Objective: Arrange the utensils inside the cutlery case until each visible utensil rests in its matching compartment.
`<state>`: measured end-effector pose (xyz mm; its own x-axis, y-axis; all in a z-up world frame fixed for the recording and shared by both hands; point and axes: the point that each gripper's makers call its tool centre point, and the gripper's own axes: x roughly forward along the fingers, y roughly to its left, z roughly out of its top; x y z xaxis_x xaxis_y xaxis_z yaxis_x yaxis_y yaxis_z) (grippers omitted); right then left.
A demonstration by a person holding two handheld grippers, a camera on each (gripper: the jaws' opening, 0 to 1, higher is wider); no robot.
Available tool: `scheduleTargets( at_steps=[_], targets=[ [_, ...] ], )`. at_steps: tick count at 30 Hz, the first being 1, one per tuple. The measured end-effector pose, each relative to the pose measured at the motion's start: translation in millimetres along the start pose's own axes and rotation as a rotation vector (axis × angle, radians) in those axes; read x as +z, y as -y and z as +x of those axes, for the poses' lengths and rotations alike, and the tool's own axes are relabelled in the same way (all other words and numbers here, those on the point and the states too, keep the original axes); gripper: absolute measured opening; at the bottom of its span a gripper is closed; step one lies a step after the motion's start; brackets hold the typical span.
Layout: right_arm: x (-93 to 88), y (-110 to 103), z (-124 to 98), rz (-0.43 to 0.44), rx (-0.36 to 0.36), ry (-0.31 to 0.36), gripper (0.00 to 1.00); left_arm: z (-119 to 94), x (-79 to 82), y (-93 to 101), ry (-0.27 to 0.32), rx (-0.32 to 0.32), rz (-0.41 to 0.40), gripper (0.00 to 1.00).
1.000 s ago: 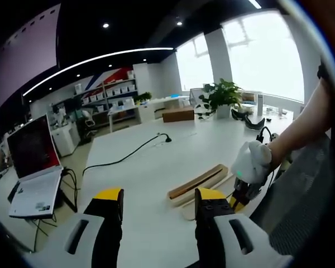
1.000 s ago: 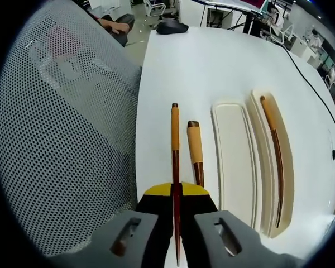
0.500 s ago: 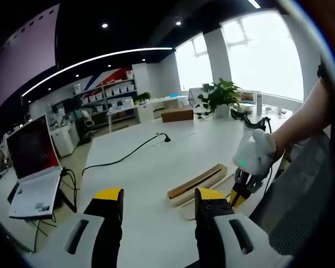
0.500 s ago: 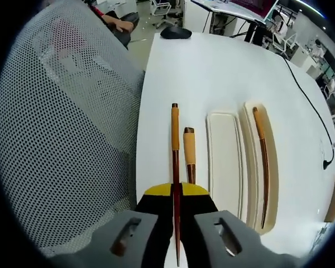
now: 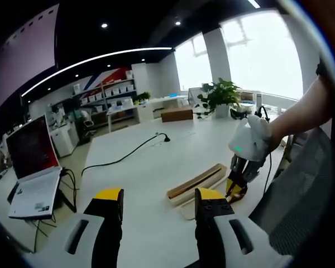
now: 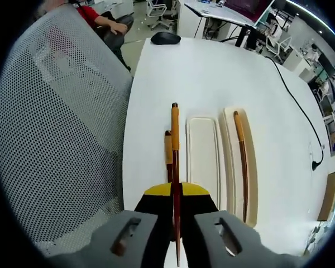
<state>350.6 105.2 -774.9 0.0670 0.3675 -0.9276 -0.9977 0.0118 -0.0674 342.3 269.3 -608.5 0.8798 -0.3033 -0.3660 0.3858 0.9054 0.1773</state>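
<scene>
Right gripper (image 6: 176,192): fingers (image 6: 156,202) clamped on a slim wooden utensil (image 6: 175,162), its orange-wrapped end running straight out ahead of the tips, raised over the white table (image 6: 212,72). Just behind that shaft, peeping out on its left, a second orange-handled utensil (image 6: 168,153) lying on the table. Right of the tips, the pale cutlery case (image 6: 204,153) with a bare long compartment nearest; in the next compartment further right, a third thin utensil (image 6: 241,159) lying lengthwise. Left of the fingers, a mesh chair back (image 6: 56,134); far ahead, a black mouse (image 6: 165,38).

Left gripper (image 5: 158,204): fingers (image 5: 109,202) spread wide, gripping nothing, hovering above the table. Beyond the right-hand fingertip, the case seen edge-on, with the other gripper poised beside it in a white-gloved hand (image 5: 250,142). Off to the left, a laptop (image 5: 30,167); ahead, a black cable (image 5: 125,153) and a potted plant (image 5: 220,95).
</scene>
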Motion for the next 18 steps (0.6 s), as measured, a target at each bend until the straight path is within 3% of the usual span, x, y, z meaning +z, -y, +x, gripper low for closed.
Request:
scheduleTargets(
  at_steps=[14,18],
  targets=[
    [5.6,36.1,-15.4,-0.032,-0.068,0.000,0.00,1.8,-0.8,2.4,-0.002,-0.017,-0.005,0.52],
    [6.6,45.5,-17.6,-0.037,-0.084,-0.001,0.00,2.4,-3.3,6.2,-0.017,-0.040,0.006,0.46]
  ],
)
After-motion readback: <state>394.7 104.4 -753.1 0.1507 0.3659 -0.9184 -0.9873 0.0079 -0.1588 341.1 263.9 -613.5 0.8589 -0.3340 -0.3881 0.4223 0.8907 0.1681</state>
